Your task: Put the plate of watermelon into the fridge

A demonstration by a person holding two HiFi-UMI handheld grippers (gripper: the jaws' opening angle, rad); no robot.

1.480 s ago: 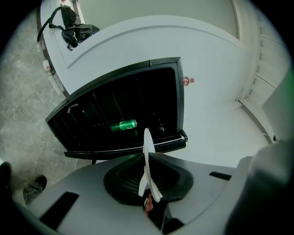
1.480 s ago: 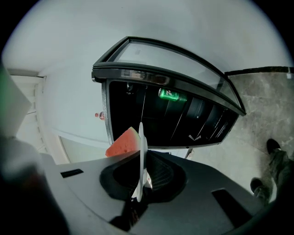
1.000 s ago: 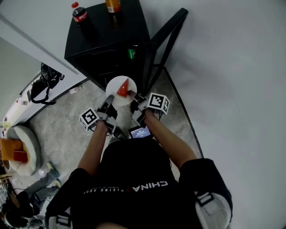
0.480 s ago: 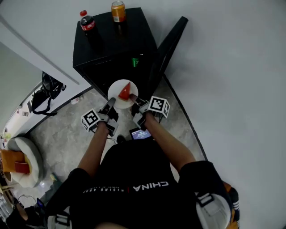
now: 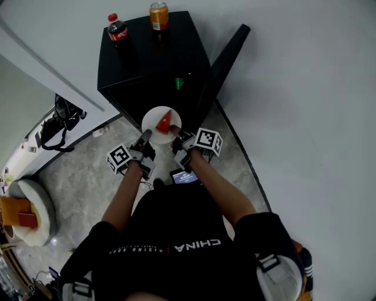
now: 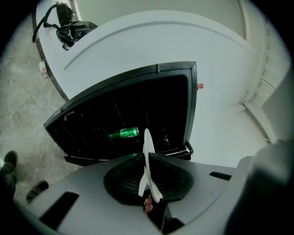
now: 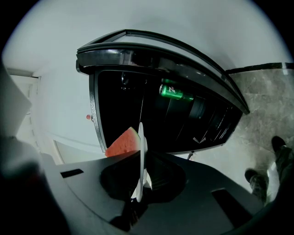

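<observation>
A: Grey stone floor [image 5: 88,170], white walls, small black fridge [image 5: 147,59] in the corner w/ its door [image 5: 226,50] swung open. Where's the plate?
B: Plate [image 5: 150,117] is in the air just in front of the opening, not inside yet. Watermelon [image 5: 164,121] wedge sits about mid-plate.
A: Grip?
B: Left gripper [image 5: 144,137] pinches the near-left rim, right gripper [image 5: 175,131] the near-right rim. Both sets of jaws are closed onto the thin edge.
A: So how to do it right?
B: IMO both hands fwd together at the same speed, plate level. If one hand gets ahead, it twists in the pinch or the wedge slides. Rim's thin and smooth, prob slippery, so no jerks.
A: Anything in the way?
B: Green can [image 6: 123,133] lying inside. It's dark in there, can't make out the shelves, so go in slow and aim away from the can. Mind the door on the right. Set it flat first, then let go.
A: Stuff on top?
B: Cola bottle [image 5: 117,30] + orange can [image 5: 158,14], well clear.
</observation>
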